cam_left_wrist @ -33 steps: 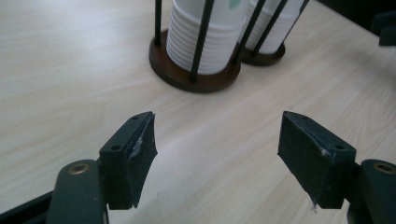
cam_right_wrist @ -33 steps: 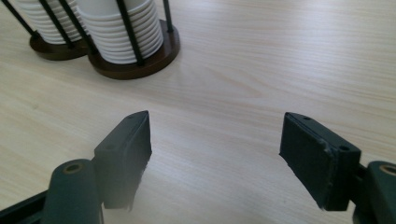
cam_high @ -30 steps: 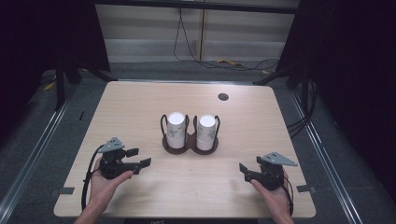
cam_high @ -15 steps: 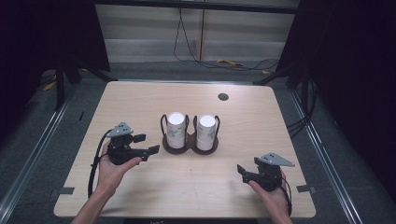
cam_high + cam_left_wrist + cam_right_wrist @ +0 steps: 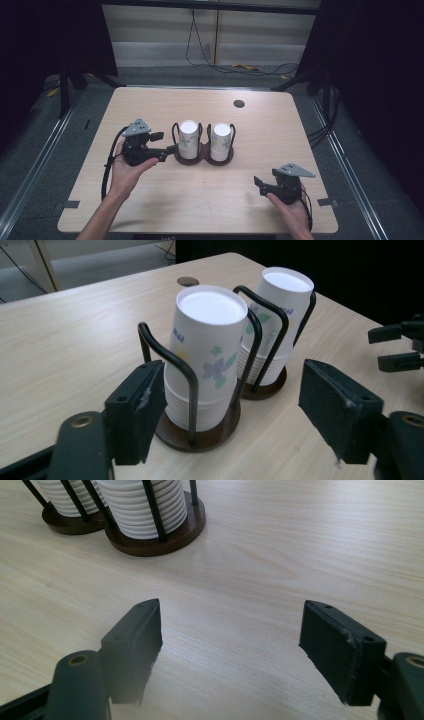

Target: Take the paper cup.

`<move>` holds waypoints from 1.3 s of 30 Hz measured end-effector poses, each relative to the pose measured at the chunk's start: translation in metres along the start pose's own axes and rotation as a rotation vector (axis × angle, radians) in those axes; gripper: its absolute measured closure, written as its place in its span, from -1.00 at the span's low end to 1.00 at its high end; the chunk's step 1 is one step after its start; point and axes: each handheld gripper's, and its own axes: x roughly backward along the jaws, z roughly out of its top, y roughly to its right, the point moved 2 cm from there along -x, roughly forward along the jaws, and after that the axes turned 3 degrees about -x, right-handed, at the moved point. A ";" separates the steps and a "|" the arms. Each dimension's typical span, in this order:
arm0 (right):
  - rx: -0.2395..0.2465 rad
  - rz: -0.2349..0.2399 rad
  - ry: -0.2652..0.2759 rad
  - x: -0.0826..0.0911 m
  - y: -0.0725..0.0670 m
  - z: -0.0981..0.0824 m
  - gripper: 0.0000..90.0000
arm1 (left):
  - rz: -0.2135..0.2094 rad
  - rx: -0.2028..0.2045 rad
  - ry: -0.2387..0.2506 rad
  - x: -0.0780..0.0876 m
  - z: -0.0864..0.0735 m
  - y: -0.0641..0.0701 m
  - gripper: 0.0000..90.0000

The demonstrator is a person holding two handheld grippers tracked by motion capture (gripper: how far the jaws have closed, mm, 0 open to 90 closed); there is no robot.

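Standing upright in a dark brown two-ring wooden holder with black wire hoops, two stacks of white paper cups sit mid-table on the pale wood-grain tabletop. The left stack of flower-printed cups lies straight ahead of the left gripper, its long axis vertical, mouths down so the flat bottom of the top cup faces up. That gripper's jaws are spread wide and hold nothing; in the left gripper view they sit either side of the stack's lower ribbed rims, the left jaw just beside a wire hoop, though contact cannot be told. The right stack of white cups stands just beyond it in the second ring.

The right gripper hovers low over bare table at the near right, well apart from the holder, its jaws also wide open and empty. The left hand is clearly the nearer one.

My judgement: any grasp must clear the thin hoops, which cage each stack. The paper walls look light and easily crushed, and nested cups may lift together. A small dark round grommet sits at the far side.
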 end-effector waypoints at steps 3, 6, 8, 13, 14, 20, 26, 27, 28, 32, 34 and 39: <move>-0.004 0.002 0.003 0.001 0.000 0.000 -0.44 | -0.005 -0.027 -0.005 -0.005 0.006 0.000 -0.36; -0.004 0.003 0.007 0.001 0.000 0.000 -0.44 | -0.011 -0.013 0.002 -0.007 0.008 -0.001 -0.36; -0.004 0.007 0.011 0.001 0.000 0.000 -0.44 | 0.006 0.012 0.000 -0.008 0.012 -0.004 -0.35; 0.001 0.005 -0.004 0.000 0.000 0.000 -0.44 | 0.034 0.017 -0.007 -0.010 0.019 -0.009 -0.35; -0.001 0.005 -0.004 0.000 0.000 0.000 -0.43 | 0.028 0.003 -0.005 -0.011 0.023 -0.007 -0.37; -0.004 0.012 0.006 0.001 0.000 0.000 -0.40 | 0.010 -0.003 -0.011 -0.016 0.033 -0.004 -0.32; 0.001 0.011 0.005 0.001 0.000 0.000 -0.40 | -0.002 0.000 -0.018 -0.024 0.039 -0.001 -0.42; 0.000 0.010 0.006 0.002 0.000 0.000 -0.40 | -0.001 -0.006 -0.037 -0.027 0.041 -0.002 -0.44; 0.000 0.010 0.006 0.002 0.000 0.000 -0.40 | -0.001 -0.006 -0.037 -0.027 0.041 -0.002 -0.45; 0.003 0.010 0.007 0.001 0.001 0.000 -0.39 | -0.013 -0.018 -0.048 -0.033 0.047 -0.002 -0.45; 0.005 0.013 0.005 0.001 0.000 0.000 -0.38 | -0.018 -0.032 -0.058 -0.036 0.052 -0.002 -0.36; 0.006 0.013 0.003 0.002 0.000 0.000 -0.38 | -0.016 -0.041 -0.068 -0.040 0.057 -0.003 -0.33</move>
